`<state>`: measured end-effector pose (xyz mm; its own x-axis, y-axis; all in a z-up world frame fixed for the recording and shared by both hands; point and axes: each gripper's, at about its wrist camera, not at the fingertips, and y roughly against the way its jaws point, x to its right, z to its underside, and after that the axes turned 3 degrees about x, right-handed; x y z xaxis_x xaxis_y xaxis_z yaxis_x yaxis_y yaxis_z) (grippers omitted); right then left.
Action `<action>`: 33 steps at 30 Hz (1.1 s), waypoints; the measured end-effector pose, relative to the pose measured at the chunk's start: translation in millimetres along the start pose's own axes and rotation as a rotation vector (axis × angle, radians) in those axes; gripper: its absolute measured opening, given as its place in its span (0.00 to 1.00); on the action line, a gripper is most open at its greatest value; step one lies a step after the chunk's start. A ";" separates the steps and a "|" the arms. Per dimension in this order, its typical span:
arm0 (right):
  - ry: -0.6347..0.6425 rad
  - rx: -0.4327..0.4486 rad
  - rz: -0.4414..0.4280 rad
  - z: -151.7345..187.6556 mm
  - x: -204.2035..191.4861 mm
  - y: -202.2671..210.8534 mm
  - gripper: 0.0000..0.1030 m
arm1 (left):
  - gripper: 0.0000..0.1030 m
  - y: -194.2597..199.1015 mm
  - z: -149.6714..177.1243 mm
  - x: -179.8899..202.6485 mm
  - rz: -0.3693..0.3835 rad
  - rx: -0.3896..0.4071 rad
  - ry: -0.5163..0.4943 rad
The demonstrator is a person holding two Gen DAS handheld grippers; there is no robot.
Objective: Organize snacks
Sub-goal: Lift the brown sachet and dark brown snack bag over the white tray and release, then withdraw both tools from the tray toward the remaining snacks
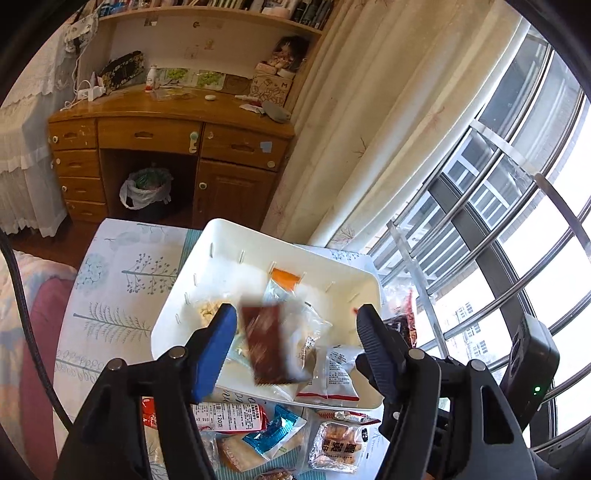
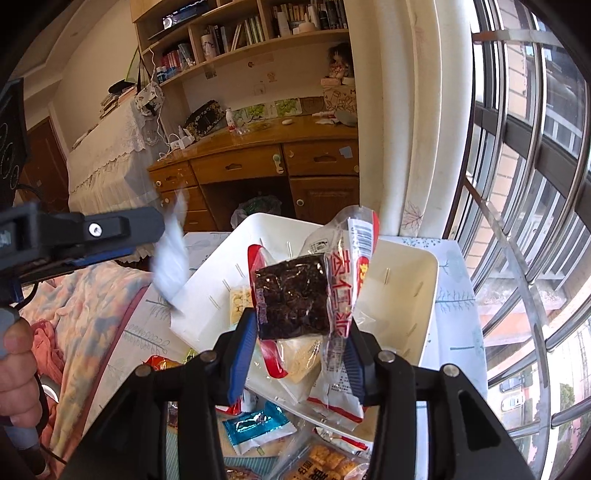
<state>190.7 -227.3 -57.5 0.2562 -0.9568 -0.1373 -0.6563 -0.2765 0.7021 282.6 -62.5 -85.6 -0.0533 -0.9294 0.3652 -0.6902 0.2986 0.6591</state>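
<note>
The left gripper [image 1: 295, 328] was held wide apart, with a blurred brown packet [image 1: 267, 345] seen between its fingers, untouched, above the white bin [image 1: 221, 236]. The right gripper [image 2: 301, 350] was clamped on a dark snack packet [image 2: 293, 297], raised before the bin.

Bright daylight from the window [image 1: 517, 206], blown-out glare, fisheye-bent edges, motion-blurred brown packet [image 1: 267, 343]

We see a wooden desk [image 1: 170, 125] against the far wall, a lined bin [image 1: 146, 192] in its kneehole. A cream curtain [image 1: 369, 122] hangs beside the barred window [image 1: 517, 206], and bookshelves [image 2: 258, 29] rise above the desk.
</note>
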 end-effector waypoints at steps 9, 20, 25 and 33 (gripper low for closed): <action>-0.048 0.013 0.016 0.6 -0.9 10.6 0.55 | 0.72 25.7 2.9 -7.8 -0.033 0.003 0.006; -0.059 0.052 0.030 12.9 -29.7 44.5 0.59 | 0.75 82.9 20.6 -18.9 -0.039 0.028 -0.023; -0.052 0.061 0.043 24.0 -49.8 61.6 0.59 | 0.75 112.8 31.3 -32.1 -0.041 0.035 -0.015; -0.073 0.030 0.033 52.6 -80.2 82.8 0.59 | 0.79 156.1 58.2 -53.5 -0.043 0.041 -0.010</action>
<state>78.5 -178.1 -25.1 0.1825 -0.9691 -0.1657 -0.6849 -0.2462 0.6858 135.8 21.2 -40.5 -0.0305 -0.9434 0.3304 -0.7207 0.2498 0.6467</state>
